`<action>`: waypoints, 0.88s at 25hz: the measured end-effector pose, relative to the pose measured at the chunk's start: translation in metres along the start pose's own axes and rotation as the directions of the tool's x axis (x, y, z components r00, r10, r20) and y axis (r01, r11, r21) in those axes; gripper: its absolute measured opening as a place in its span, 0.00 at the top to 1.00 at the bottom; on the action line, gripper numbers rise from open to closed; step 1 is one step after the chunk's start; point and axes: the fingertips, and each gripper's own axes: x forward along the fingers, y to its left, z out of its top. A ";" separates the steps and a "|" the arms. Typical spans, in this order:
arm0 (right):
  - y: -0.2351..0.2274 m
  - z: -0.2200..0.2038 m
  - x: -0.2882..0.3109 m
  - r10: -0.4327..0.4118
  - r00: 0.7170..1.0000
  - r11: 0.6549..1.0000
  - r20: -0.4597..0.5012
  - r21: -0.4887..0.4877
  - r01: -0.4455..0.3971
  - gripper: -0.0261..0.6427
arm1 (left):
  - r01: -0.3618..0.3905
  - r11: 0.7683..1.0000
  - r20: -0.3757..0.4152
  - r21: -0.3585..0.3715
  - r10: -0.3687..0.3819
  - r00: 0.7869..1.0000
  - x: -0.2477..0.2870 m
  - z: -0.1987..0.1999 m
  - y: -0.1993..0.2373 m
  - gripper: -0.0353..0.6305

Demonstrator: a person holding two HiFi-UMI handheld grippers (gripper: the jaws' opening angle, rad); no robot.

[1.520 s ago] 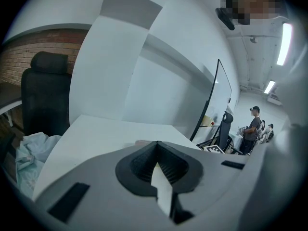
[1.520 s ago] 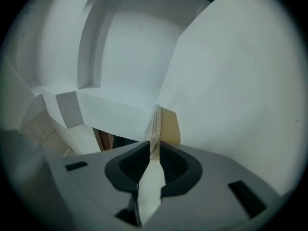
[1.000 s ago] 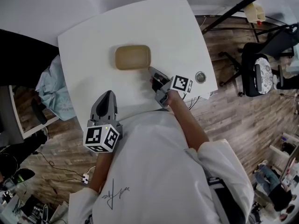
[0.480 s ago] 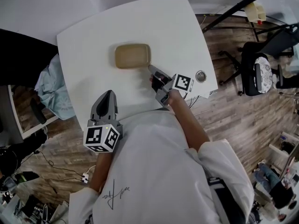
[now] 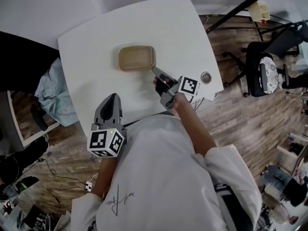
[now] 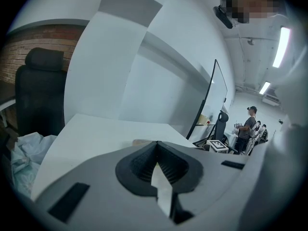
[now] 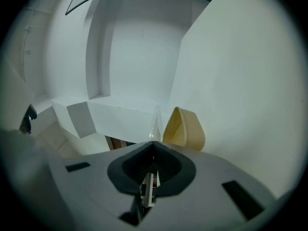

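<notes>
Two hand-held tools hang over a white table (image 5: 91, 37), each gripped by a person in a white shirt (image 5: 159, 177) seen from above.

The right tool (image 5: 156, 71) has its jaws pressed together on a thin clear sliver (image 7: 155, 121), which stands up from between the tips. What the sliver is cannot be made out. Just ahead of those tips, and slightly to their left, lies a shallow tan tray (image 5: 137, 57). Its nearest corner is close beside the tool, though no view settles whether they touch. In the right gripper view the tray rises just beyond the closed jaws, a little to their right, against the white table.

The left tool (image 5: 111, 99) is over the near edge of the table with its jaws closed and nothing between them. The tray lies ahead of it and to its right, with bare table between the two. In the left gripper view only a tan strip of the tray shows above the jaw tips.

A small round metal disc (image 5: 206, 77) rests on the table to the right of the right tool, near the edge. Off the table, to the left of the left tool, a pale blue cloth (image 5: 48, 95) lies bunched beside a black chair (image 6: 38, 95). Far beyond the left tool, to its right, several people (image 6: 249, 126) stand under ceiling strip lights (image 6: 281, 44).
</notes>
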 end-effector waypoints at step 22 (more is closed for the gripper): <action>0.059 -0.010 -0.008 0.065 0.997 0.996 0.045 -0.071 -0.062 0.94 | 0.018 1.000 0.010 0.017 -0.018 1.000 -0.037 0.001 0.009 0.94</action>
